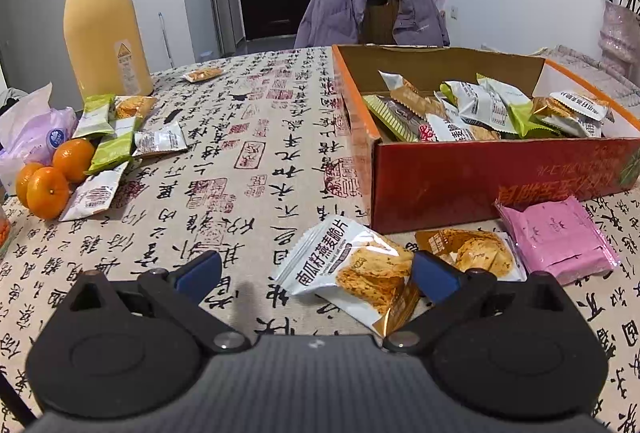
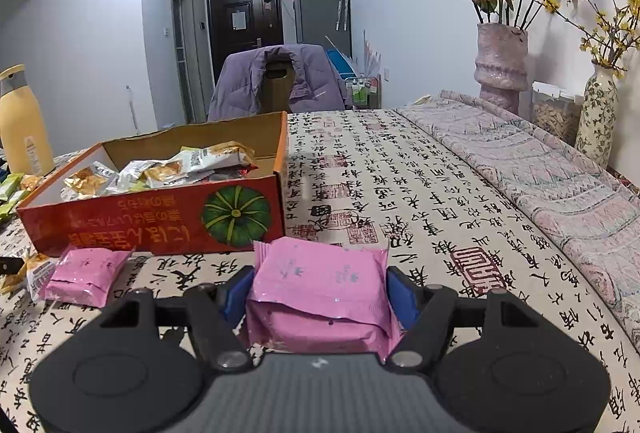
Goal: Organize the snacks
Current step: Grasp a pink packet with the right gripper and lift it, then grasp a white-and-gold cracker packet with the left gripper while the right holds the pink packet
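Observation:
My left gripper (image 1: pixel 316 273) is open, low over the tablecloth, with a white oat-crisp snack packet (image 1: pixel 348 273) lying between its blue pads, near the right one. A second crisp packet (image 1: pixel 472 253) and a pink packet (image 1: pixel 556 241) lie to the right of it. The red cardboard box (image 1: pixel 480 177) holds several snack packets. My right gripper (image 2: pixel 320 293) is shut on a pink snack packet (image 2: pixel 324 285), just in front of the box (image 2: pixel 160 221). Another pink packet (image 2: pixel 86 273) lies to the left on the cloth.
A yellow bottle (image 1: pixel 104 25), three mandarins (image 1: pixel 52 177), a plastic bag (image 1: pixel 28 129) and several loose green and white packets (image 1: pixel 116 137) sit at the left. One packet (image 1: pixel 202 74) lies far back. Flower vases (image 2: pixel 500 65) stand at the right; a chair with a purple jacket (image 1: pixel 372 9) is behind the table.

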Demonstrator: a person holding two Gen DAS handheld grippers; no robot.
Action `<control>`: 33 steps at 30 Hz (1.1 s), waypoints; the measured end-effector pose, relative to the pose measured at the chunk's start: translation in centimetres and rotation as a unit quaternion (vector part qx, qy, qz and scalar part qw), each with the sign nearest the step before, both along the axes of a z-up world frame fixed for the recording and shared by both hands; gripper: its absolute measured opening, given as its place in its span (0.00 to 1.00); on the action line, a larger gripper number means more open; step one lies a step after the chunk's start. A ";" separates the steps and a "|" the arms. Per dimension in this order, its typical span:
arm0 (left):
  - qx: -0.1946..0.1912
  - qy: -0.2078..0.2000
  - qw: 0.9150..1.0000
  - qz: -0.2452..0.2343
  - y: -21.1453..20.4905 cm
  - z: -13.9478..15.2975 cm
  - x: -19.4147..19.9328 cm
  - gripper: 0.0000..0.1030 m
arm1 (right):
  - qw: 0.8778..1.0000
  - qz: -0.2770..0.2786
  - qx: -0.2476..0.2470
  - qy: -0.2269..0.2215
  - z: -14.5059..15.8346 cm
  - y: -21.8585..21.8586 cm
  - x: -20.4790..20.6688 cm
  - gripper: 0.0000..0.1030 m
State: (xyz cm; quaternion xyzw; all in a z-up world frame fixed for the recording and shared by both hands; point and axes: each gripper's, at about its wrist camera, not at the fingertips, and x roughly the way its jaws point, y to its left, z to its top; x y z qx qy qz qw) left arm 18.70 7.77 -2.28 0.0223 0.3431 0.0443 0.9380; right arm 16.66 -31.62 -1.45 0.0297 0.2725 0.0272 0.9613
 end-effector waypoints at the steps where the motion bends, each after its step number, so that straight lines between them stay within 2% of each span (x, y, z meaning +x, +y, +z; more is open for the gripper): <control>1: -0.001 0.002 1.000 -0.001 0.0 -0.1 0.1 1.00 | 1.000 0.000 0.000 0.000 0.0 0.0 0.0 0.67; 17: -0.010 0.017 1.000 -0.008 -1.4 -1.2 1.3 0.98 | 1.000 -0.004 0.007 0.002 -0.4 -0.9 0.2 0.67; 20: -0.028 0.017 0.999 -0.013 -1.3 -1.2 1.2 0.89 | 1.000 -0.003 0.008 0.003 -0.5 -0.9 0.2 0.67; 27: -0.034 0.012 0.999 -0.021 -1.5 -0.9 0.3 0.72 | 1.000 -0.002 0.015 -0.004 -0.3 -0.8 0.0 0.67; 30: -0.042 0.007 0.999 -0.023 -1.4 -0.7 -0.2 0.57 | 1.000 0.003 0.017 -0.005 -0.2 -0.5 0.0 0.67; 33: -0.051 0.004 0.998 -0.021 -1.3 -0.5 -0.7 0.54 | 1.000 0.009 0.018 -0.005 -0.1 -0.2 -0.1 0.67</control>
